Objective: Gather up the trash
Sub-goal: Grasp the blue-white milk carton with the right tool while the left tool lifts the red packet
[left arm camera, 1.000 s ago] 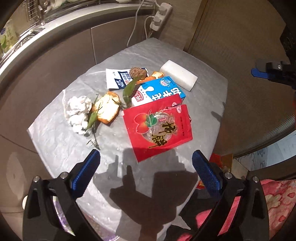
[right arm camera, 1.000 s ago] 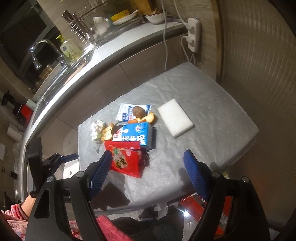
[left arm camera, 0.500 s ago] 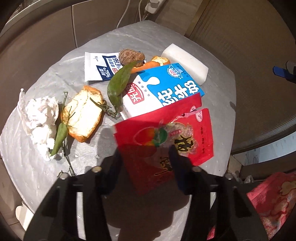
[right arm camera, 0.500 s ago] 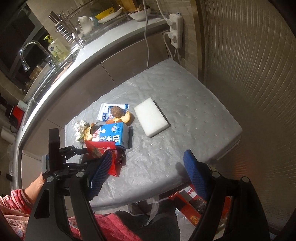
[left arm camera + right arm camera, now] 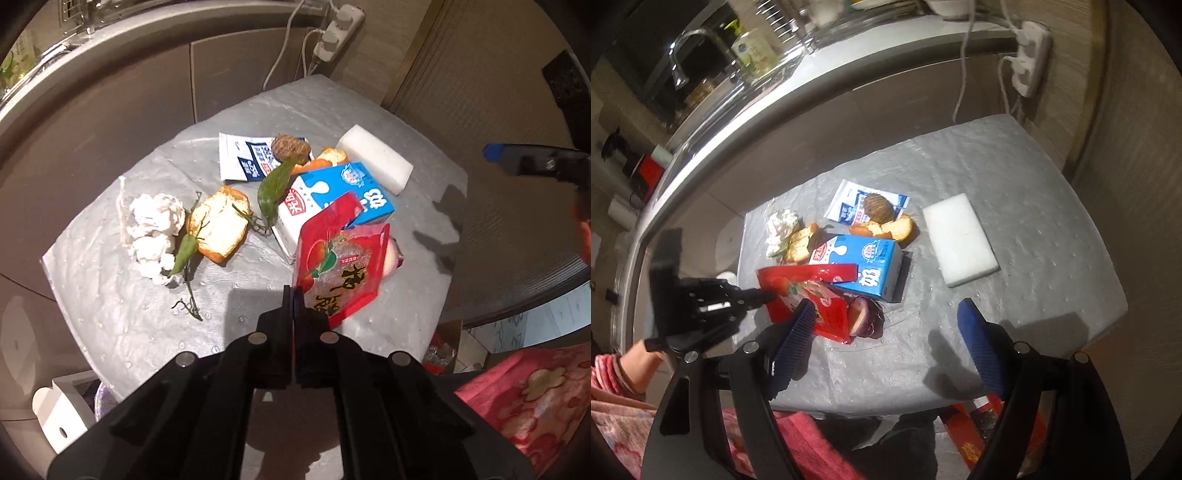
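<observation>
Left gripper (image 5: 293,295) fingers now clamped on red snack bag (image 5: 338,254); right gripper (image 5: 886,339) fingers wide, empty

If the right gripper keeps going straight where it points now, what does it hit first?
Probably bare table cover: the right gripper stands open above an empty patch. The onion piece and red packet lie just left of that line, near its left finger; depth is unclear.

The left claw (image 5: 772,295) pinches a red snack bag (image 5: 809,295) beside a blue milk carton (image 5: 868,266) on the desk (image 5: 1034,221), the right claw (image 5: 886,343) open above.
</observation>
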Tool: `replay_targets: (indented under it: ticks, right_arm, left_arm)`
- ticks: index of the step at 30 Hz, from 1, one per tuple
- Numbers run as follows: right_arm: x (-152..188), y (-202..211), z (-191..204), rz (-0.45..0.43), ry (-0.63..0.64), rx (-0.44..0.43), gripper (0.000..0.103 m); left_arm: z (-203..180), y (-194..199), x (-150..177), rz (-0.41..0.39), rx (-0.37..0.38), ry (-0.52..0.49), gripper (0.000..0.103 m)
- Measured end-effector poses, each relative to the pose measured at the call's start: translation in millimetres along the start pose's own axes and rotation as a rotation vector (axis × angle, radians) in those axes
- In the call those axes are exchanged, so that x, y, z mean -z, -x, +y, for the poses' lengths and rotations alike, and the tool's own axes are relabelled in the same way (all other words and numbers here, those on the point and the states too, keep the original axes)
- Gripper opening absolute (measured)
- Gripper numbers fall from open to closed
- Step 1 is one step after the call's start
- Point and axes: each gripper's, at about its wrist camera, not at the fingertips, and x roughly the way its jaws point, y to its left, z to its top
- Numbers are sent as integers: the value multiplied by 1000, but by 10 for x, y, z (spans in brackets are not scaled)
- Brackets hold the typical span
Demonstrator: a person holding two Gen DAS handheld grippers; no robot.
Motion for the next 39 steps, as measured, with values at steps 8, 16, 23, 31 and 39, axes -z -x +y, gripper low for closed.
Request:
replay_targets:
  ticks: [8,16,23,31,39]
  right_arm:
    - [-199,-714,578,139,592,38,70]
    - [-334,-1145,879,256,991,-53,52]
    - [-333,-1355,997,325,1149,-94,55]
    - [-265,-1486,1072,353,1310,-11,73]
    - [-375,-1581,1078,342,1251,13,71]
  left_arm:
    - [-110,767,48,-77,-69,62,0]
    - [-14,1180,218,-108,-191,194,0]
    - [35,1328,343,-117,-247,278,0]
    - [87,1394,415,-125,-263,330,0]
    - [127,1413,447,-119,-272,351,0]
